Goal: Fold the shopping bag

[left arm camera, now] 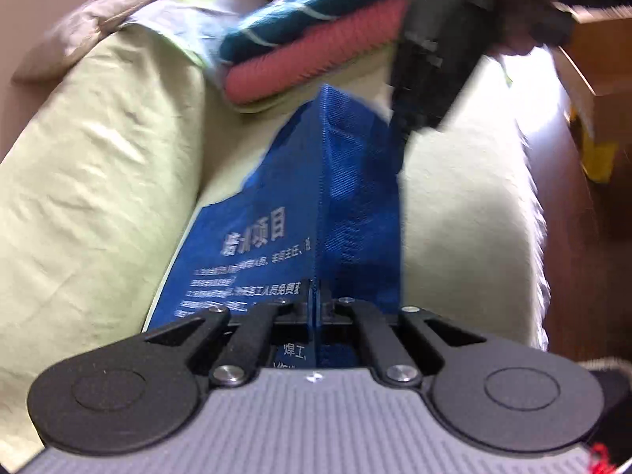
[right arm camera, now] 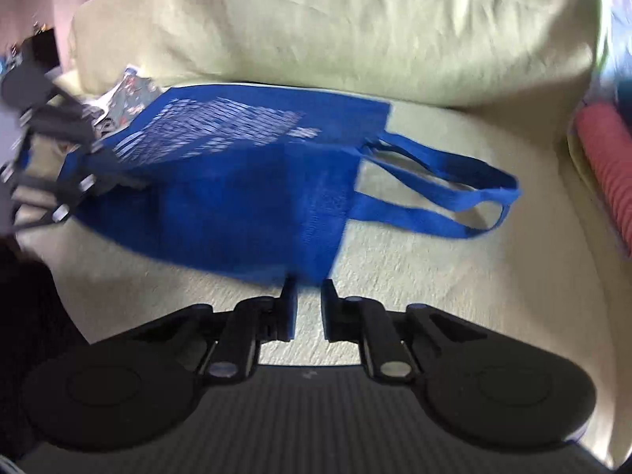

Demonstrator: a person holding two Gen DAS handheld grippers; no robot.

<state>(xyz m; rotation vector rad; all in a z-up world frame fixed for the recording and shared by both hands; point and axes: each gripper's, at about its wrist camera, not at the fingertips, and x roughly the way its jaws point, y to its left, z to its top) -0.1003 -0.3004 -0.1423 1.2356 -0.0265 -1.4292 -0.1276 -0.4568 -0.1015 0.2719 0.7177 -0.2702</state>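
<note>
A pale green sofa [right arm camera: 355,31] carries the blue shopping bag [right arm camera: 237,181], which lies flat on the seat cushion with its long axis running left to right in the right wrist view, its two handles [right arm camera: 454,193] trailing toward the right. White Chinese print [left arm camera: 252,233] covers one face; most is blurred, though "项目" can be made out. The left gripper [left arm camera: 315,296] is pressed together, pinching the bag's edge. The right gripper [right arm camera: 308,296] stands slightly spread just at the bag's near edge, holding nothing.
</note>
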